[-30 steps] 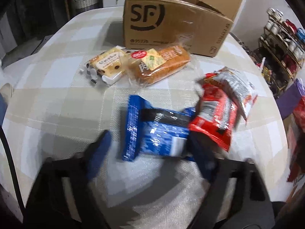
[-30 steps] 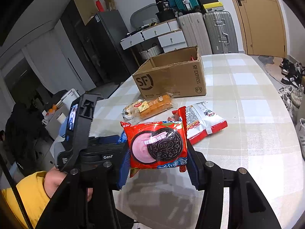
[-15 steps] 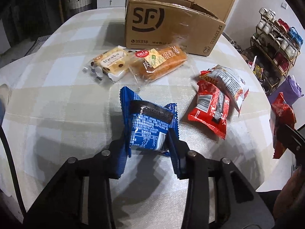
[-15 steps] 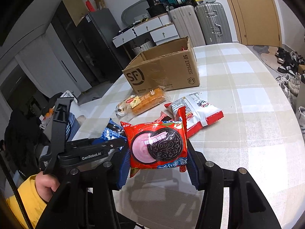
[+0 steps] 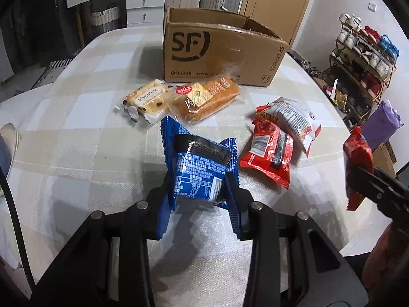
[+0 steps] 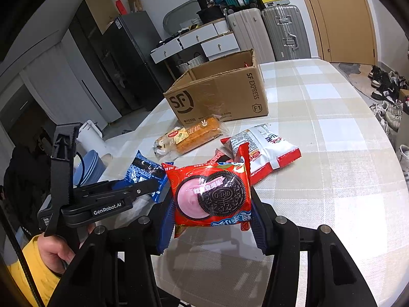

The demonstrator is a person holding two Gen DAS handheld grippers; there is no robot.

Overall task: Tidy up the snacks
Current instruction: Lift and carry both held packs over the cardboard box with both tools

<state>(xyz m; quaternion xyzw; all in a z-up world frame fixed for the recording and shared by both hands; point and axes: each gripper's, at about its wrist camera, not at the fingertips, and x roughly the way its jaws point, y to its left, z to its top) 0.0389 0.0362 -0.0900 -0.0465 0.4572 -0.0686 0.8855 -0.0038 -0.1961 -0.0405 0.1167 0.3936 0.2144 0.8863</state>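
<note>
Left wrist view: a crinkled blue snack packet (image 5: 198, 171), printed back showing, is pinched by the left gripper (image 5: 199, 199) above the table's (image 5: 76, 153) near edge. A red Oreo pack (image 6: 211, 197) is clamped in the right gripper (image 6: 212, 220), angled downward. "SF EXPRESS" is printed on the box (image 6: 219, 97).
</note>
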